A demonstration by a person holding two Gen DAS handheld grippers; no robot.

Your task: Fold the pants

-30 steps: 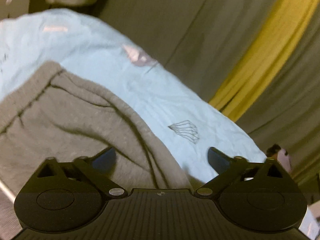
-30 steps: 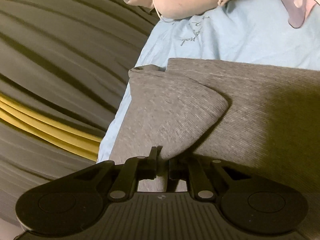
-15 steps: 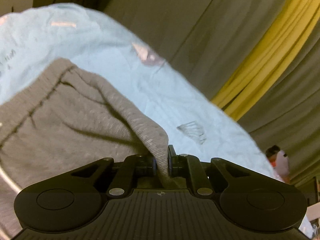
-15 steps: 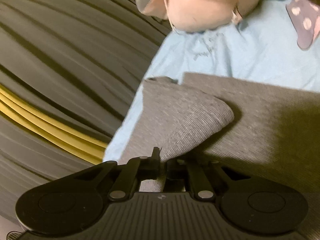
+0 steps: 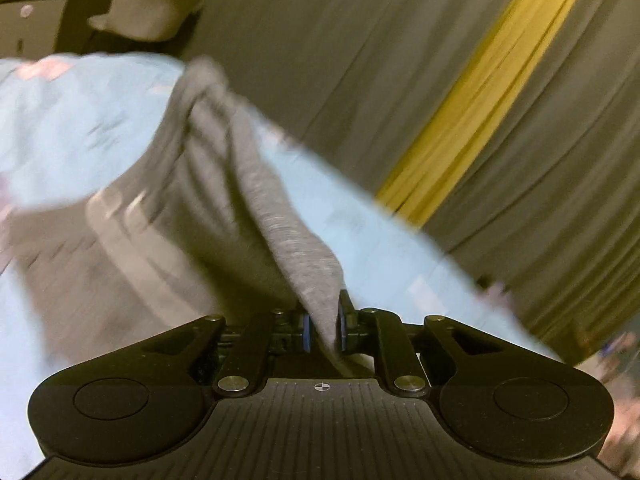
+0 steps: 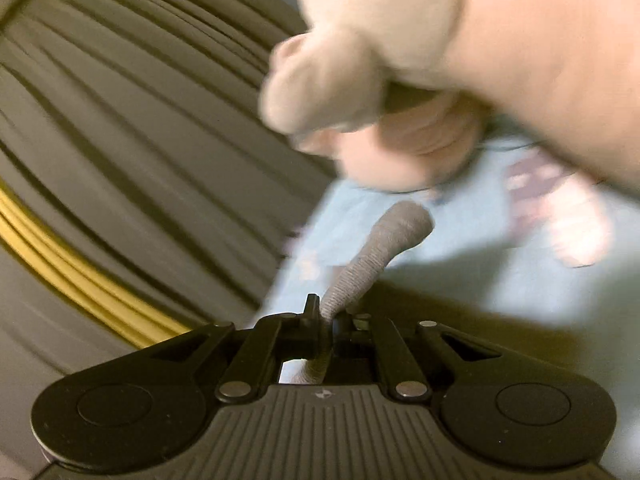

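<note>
Left wrist view: one left gripper (image 5: pixel 323 330), jaws pinched tight on a ridge of the one grey pants (image 5: pixel 224 216), which lie over the one blue sheet (image 5: pixel 76 128), beside a curtain (image 5: pixel 400 60) with one yellow stripe (image 5: pixel 484 92).

Right wrist view: one right gripper (image 6: pixel 328 322) is clamped on a pants (image 6: pixel 372 256) fold, lifted above the sheet (image 6: pixel 472 240); one blurred plush (image 6: pixel 460 56) lies beyond.

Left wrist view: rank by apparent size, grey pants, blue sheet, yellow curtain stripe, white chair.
1. Blue sheet and grey pants: both fill large areas and blur together, so no ranking between them.
2. Yellow curtain stripe.
3. White chair, smallest, though it is the farthest, so it may really be bigger.
</note>
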